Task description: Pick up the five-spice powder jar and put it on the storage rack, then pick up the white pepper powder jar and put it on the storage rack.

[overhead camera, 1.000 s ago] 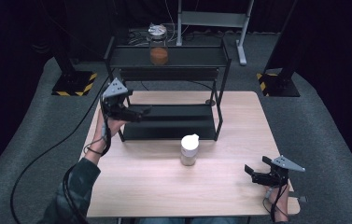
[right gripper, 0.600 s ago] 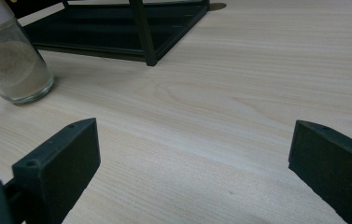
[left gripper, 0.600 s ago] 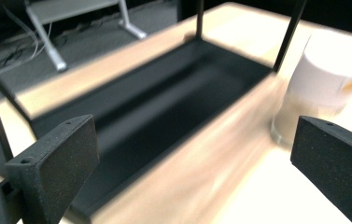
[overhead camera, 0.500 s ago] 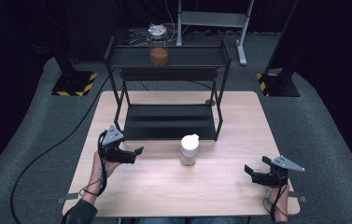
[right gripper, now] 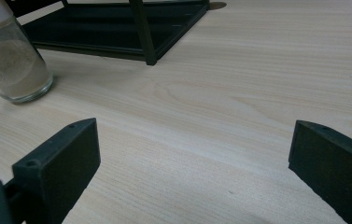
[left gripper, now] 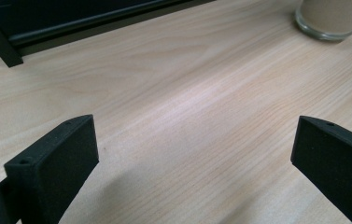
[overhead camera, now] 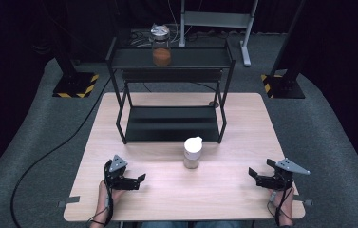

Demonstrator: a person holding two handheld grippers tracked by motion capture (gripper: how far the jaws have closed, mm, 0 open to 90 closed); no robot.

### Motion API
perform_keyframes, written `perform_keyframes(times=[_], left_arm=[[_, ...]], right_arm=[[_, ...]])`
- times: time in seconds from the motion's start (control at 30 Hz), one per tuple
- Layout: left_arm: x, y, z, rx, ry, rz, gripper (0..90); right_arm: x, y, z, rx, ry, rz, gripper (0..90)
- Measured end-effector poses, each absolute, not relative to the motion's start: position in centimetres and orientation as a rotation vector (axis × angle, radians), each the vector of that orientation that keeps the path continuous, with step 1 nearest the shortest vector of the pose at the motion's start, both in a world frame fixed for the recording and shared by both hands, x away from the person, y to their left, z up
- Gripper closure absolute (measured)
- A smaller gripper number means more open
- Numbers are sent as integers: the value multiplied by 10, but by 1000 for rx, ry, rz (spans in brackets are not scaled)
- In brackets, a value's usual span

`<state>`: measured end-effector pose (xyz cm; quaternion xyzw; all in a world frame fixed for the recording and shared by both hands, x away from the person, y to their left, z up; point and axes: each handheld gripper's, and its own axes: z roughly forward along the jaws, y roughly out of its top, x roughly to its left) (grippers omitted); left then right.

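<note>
The left gripper [overhead camera: 137, 181] rests low over the table [overhead camera: 176, 199] near its front edge, to the left of the white-lidded jar [overhead camera: 192, 152] and a little nearer the person; its jaws stand wide apart with nothing between them — bare wood shows across the gap in the left gripper view, and the base of the jar sits at the upper right there, well clear of the jaws. The right gripper [overhead camera: 254, 175] lies near the front right corner of the table, to the right of the jar and well apart from it, its jaws also spread wide and empty; in the right gripper view the jar stands at the upper left, pale powder filling its lower part. A hand [overhead camera: 108, 194] holds the left gripper from below the table's front edge, and the other hand [overhead camera: 283, 204] holds the right one. The jar stands upright on the table, just in front of the black rack [overhead camera: 172, 123] and near the rack's right front leg. On the rack's top shelf, well behind the jar, stands a second jar [overhead camera: 161, 45] with orange-brown contents and a metal lid.
</note>
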<state>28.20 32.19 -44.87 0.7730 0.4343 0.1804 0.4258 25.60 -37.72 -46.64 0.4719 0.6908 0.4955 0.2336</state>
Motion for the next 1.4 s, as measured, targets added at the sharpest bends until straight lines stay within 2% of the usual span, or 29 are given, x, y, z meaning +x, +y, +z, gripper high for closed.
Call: perform_keyframes(times=[0.23, 0.73, 0.97, 1.13, 1.4], left_arm=[[285, 322, -449, 1924, 1118, 429, 1], [294, 293, -438, 2065, 1181, 475, 0], [294, 288, -437, 2081, 1179, 494, 0], [294, 288, -437, 2081, 1179, 494, 0], [294, 288, -437, 2080, 1180, 495, 0]], right_arm=[[256, -377, -466, 1298, 1898, 1359, 10], [256, -373, -464, 1268, 1924, 1330, 8], [253, -347, -455, 1203, 1974, 1165, 0], [258, -334, -453, 1175, 2001, 1219, 0], [286, -284, -439, 1010, 2133, 1304, 0]])
